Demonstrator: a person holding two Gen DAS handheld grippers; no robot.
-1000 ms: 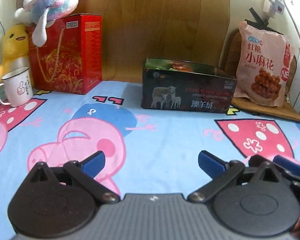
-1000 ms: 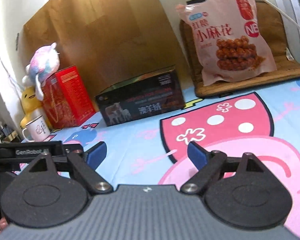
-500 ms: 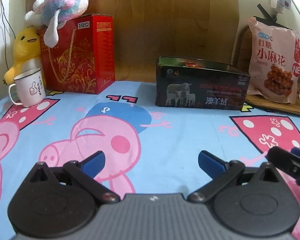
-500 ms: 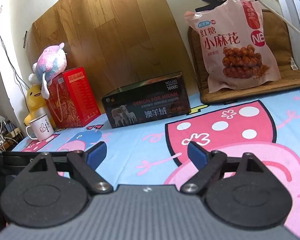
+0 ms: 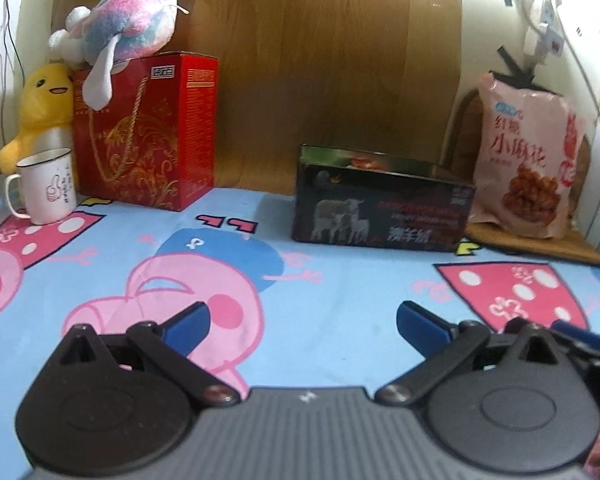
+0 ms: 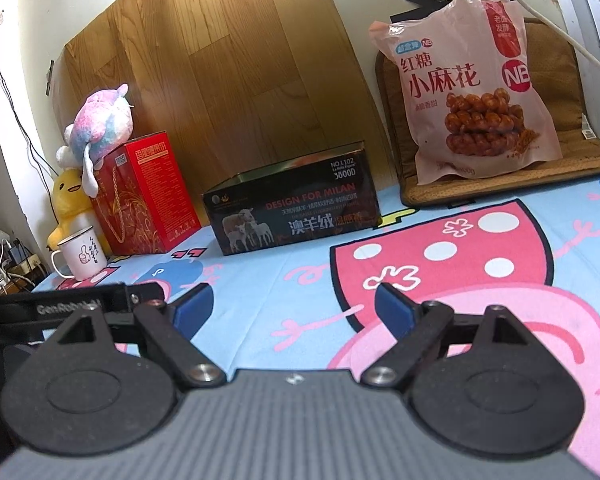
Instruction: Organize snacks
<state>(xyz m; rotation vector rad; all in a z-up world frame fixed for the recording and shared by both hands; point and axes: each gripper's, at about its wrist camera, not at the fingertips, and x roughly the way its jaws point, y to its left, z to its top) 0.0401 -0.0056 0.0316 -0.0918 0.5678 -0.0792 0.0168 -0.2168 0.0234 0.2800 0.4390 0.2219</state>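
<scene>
Little of the sorting appears to have been done. The one snack plainly seen, a pink snack bag [image 6: 466,92], is propped upright on a woven mat [image 6: 572,160] at the far right, against the wall, and no hold has been taken on it. Just beside the mat, a dark open box [image 6: 296,210] is set on the cartoon-printed sheet [image 6: 300,292]; a little orange can be made out inside it in the left view, but what it is cannot be told. The box may be meant to receive the snacks.

The left tongs [image 5: 302,322] are spread wide with nothing between them, held low over the sheet. The right tongs [image 6: 294,308] are likewise wide apart and empty, well short of the bag and the box.

A red gift box [image 5: 148,132] with a pastel plush toy [image 5: 120,24] on top, a yellow duck toy [image 5: 40,108] and a white mug [image 5: 46,186] are seen at the far left, well apart from the bag.

By this reckoning the whole of the work is left: the bag is to be reached, gripped and carried to its place, probably the box.
</scene>
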